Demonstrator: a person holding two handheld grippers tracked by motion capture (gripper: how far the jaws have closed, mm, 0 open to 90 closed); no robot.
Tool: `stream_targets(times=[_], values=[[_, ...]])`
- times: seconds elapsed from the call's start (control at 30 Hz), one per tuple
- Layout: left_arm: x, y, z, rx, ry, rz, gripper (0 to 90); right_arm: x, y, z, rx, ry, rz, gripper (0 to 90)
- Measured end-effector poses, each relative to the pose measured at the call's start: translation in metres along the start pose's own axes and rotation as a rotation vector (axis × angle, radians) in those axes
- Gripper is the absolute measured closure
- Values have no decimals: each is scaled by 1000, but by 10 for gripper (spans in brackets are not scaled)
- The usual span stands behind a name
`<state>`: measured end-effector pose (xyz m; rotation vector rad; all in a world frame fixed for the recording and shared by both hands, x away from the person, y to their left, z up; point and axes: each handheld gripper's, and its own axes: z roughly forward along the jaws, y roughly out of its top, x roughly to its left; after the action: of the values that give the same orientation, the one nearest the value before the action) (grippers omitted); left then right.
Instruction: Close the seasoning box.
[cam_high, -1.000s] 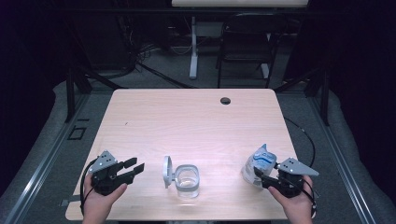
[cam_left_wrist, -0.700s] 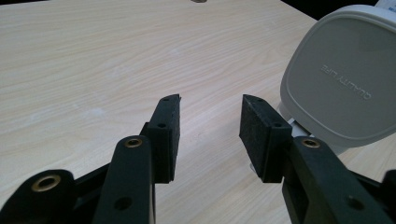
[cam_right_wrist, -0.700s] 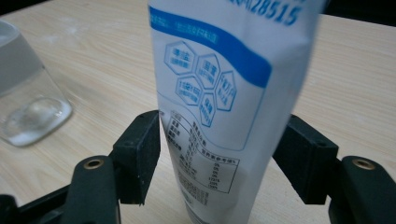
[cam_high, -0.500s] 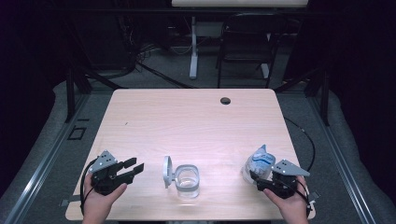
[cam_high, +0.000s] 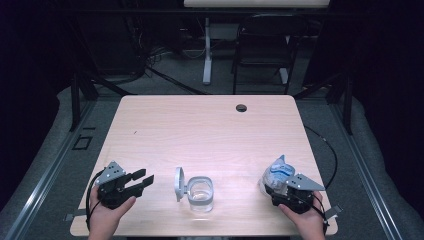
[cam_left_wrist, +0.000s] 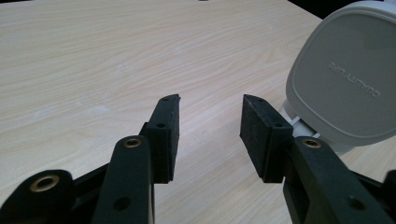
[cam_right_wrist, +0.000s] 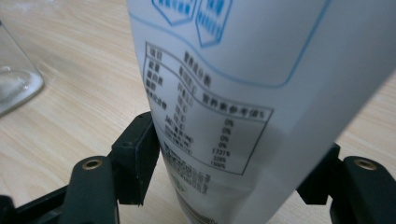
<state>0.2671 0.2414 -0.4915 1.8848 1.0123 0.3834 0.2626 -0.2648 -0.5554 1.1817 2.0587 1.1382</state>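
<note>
At the near right of the table (cam_high: 210, 125), a white-and-blue pouch (cam_high: 278, 172) sat clamped in the right gripper (cam_high: 287, 192), just ahead of the person's right hand (cam_high: 305, 220). In the right gripper view the pouch (cam_right_wrist: 233, 93) stood between both black jaws, each pressed against a side, printed nutrition panel facing the camera; text too blurred to read. Pouch base looked to be at or near the wood, contact unclear.

Near centre-front stood a clear square container (cam_high: 201, 192), open, with its grey lid (cam_high: 179, 183) hinged up on its left side. A corner of that container (cam_right_wrist: 16, 74) showed at the left edge of the right gripper view, well apart from the pouch.

Left gripper (cam_high: 137, 181) was at the near left, held by the left hand (cam_high: 107, 215), jaws spread moderately with nothing between them, aimed toward the container. In the left gripper view the gripper (cam_left_wrist: 210, 116) sat over bare wood, and the lid (cam_left_wrist: 345, 79) was just beside the right jaw, lettered "QUALITY LIFE".

A dark round hole (cam_high: 241, 107) sat near the far edge of the table. A chair (cam_high: 262, 50) stood beyond it.
</note>
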Motion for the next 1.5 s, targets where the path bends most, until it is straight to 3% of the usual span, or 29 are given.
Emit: stream_targets(times=[0.13,0.27,1.5], values=[[0,0,0,0,0,-1,578,-1,-3,4,4,4,0,340],[1,0,0,1,0,0,577,-3,-5,7,4,18,34,344],[1,-1,1,2,4,-7,575,0,-8,15,43,-31,-8,350]])
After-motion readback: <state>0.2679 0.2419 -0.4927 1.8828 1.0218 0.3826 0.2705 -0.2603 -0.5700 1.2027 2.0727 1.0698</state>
